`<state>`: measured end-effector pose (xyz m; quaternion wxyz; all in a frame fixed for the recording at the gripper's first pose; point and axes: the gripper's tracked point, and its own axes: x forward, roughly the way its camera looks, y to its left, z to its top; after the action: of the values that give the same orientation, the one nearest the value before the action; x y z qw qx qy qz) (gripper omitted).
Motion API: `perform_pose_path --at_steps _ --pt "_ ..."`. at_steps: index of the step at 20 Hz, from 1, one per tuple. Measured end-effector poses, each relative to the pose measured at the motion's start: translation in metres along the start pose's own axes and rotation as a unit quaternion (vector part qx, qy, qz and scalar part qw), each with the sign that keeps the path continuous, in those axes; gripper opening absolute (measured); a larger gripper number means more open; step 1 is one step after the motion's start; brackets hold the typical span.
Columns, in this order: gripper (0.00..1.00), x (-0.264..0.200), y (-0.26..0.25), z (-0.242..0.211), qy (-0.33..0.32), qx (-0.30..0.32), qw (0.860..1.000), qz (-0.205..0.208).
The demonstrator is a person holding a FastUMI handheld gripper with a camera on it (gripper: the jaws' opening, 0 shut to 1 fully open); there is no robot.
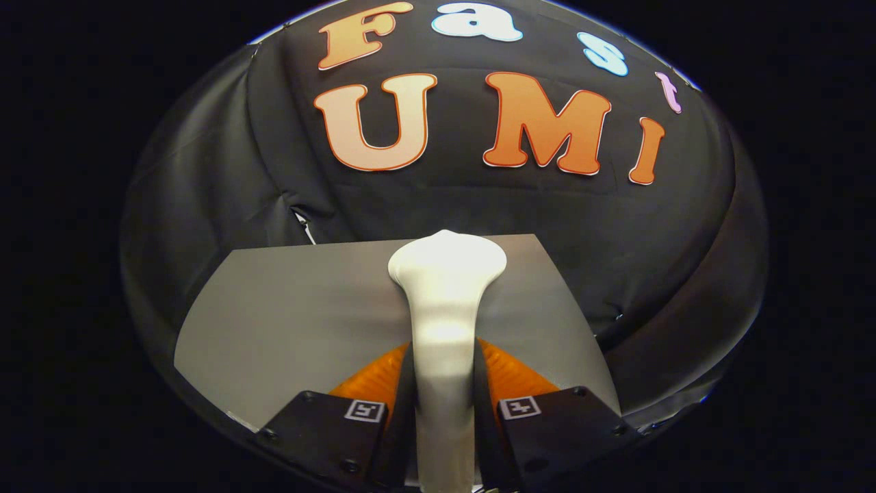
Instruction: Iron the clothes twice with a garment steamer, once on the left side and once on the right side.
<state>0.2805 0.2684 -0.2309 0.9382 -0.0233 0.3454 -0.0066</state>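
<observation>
Over the middle of the grey worktop (287, 308), the white steamer (445, 301) sticks out ahead of the claw (445, 383). The worktop is the biggest thing here. It looks flat and bare, and its far edge meets the black cloth wall (226, 171) of the booth. I cannot see any clothes on it from here, so I cannot tell where the steamer should go first.

Next comes the steamer. Its long handle runs back between the two fingers (506, 373), and its wide head reaches out to about the far edge of the worktop. The head seems to be held up off the worktop, but I cannot tell how high.

The claw is pinching the steamer handle, one finger pressed on each side.

What could go wrong? The handle is smooth and round, so I think it could turn or slip in the pinch if the head gets pushed hard against cloth. Then the head would tip, and the pass would miss one side. The head is also close to the black wall, so a push too far forward might bump it. And with no clothes in sight, a blind move could end in steaming the bare worktop.
</observation>
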Motion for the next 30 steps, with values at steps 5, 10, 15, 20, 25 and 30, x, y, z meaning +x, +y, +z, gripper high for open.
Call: perform_pose_path --at_steps 5,10,15,20,25,30 --pt "0.42 -0.023 0.003 0.012 -0.038 0.006 0.999 0.019" --pt "0.37 -0.076 0.003 0.020 -0.088 0.003 0.995 0.035" --pt "0.37 -0.130 -0.004 0.021 -0.131 0.004 0.990 0.052" --pt "0.37 -0.193 -0.016 0.025 -0.174 0.002 0.982 0.070" --pt "0.37 -0.248 -0.045 0.019 -0.206 0.004 0.976 0.076" --pt "0.37 -0.298 -0.094 0.018 -0.238 0.016 0.969 0.066"
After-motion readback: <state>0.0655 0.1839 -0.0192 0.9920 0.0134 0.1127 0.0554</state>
